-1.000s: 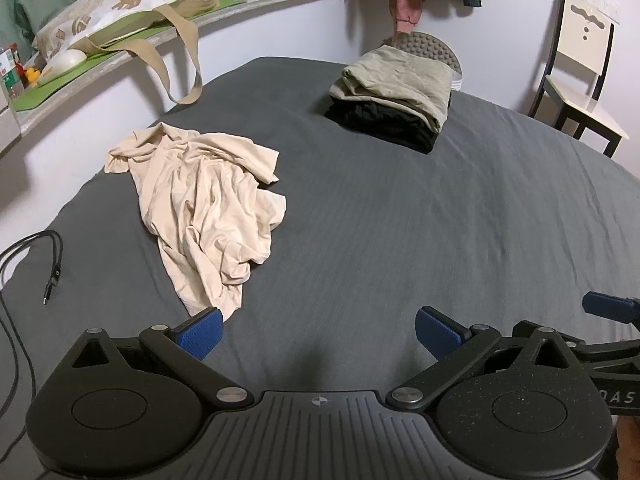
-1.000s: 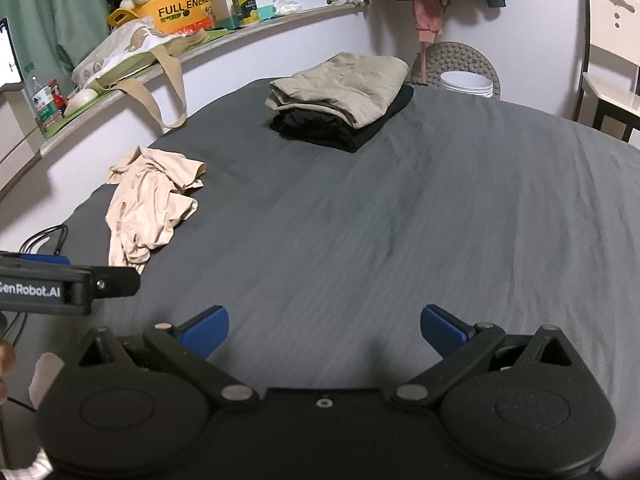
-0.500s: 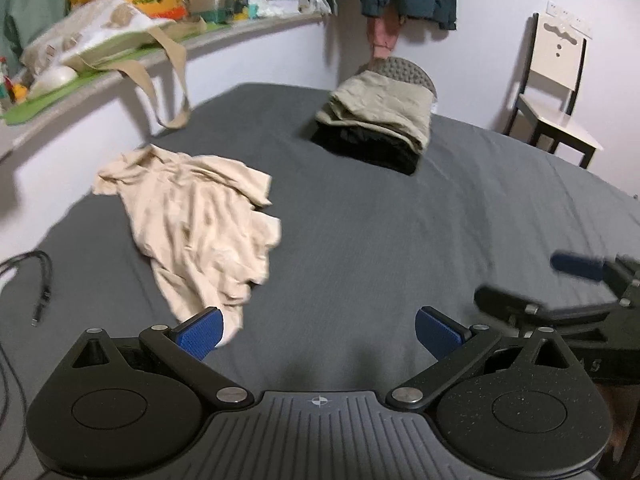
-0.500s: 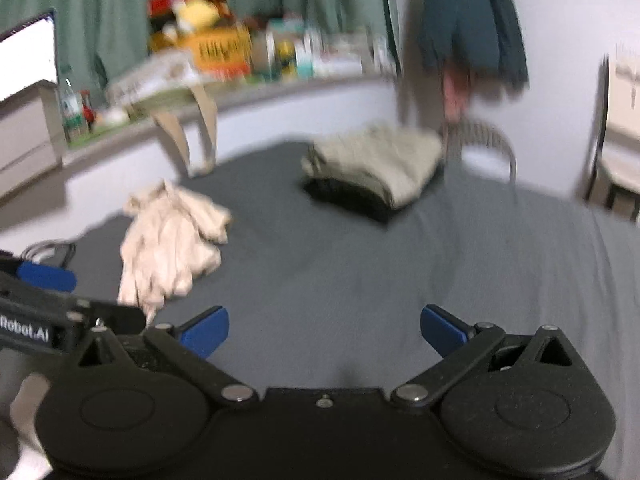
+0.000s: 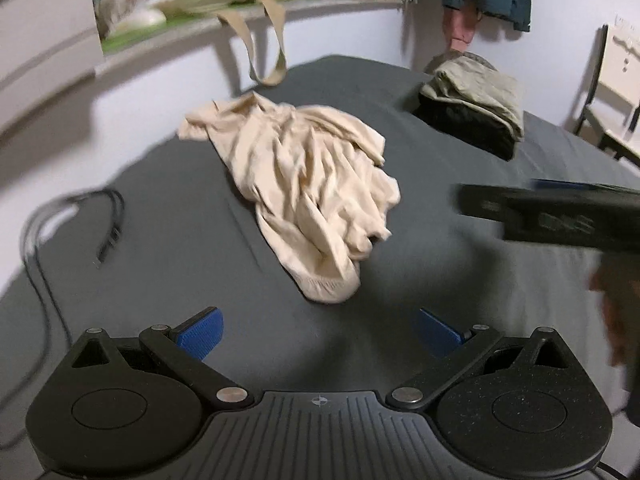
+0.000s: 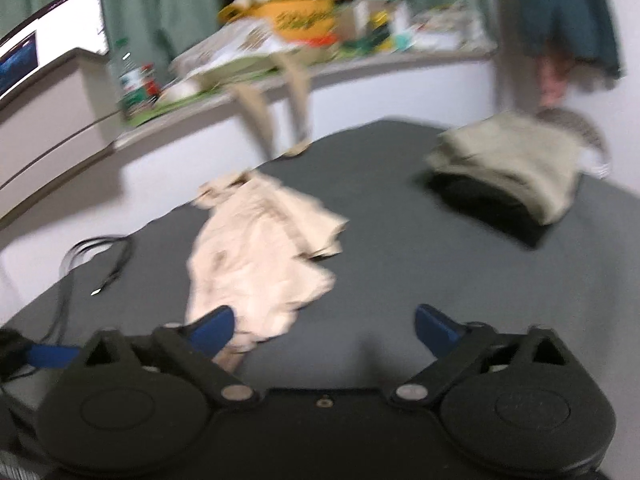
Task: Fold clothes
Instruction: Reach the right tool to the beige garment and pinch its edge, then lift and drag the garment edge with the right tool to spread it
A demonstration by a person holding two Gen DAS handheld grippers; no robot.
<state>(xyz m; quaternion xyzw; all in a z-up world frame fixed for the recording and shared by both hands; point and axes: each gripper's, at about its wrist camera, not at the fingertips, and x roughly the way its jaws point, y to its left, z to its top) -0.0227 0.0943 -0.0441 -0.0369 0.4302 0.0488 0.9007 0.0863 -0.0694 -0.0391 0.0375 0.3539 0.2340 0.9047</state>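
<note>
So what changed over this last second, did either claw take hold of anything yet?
No grasp yet. Both claws moved in toward the crumpled beige garment, which now looms larger in both wrist views. The left claw and right claw are open and empty; the right one now shows beside the garment in the left view. The garment, the folded stack and the cable lie on the bed as before.

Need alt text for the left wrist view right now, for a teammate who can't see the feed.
A crumpled cream cotton garment lies unfolded on the dark grey bedsheet, just ahead of the open left gripper. The right gripper reaches in, blurred, from the right. A folded olive and black clothes stack sits at the far side; a black cable lies left.
</note>
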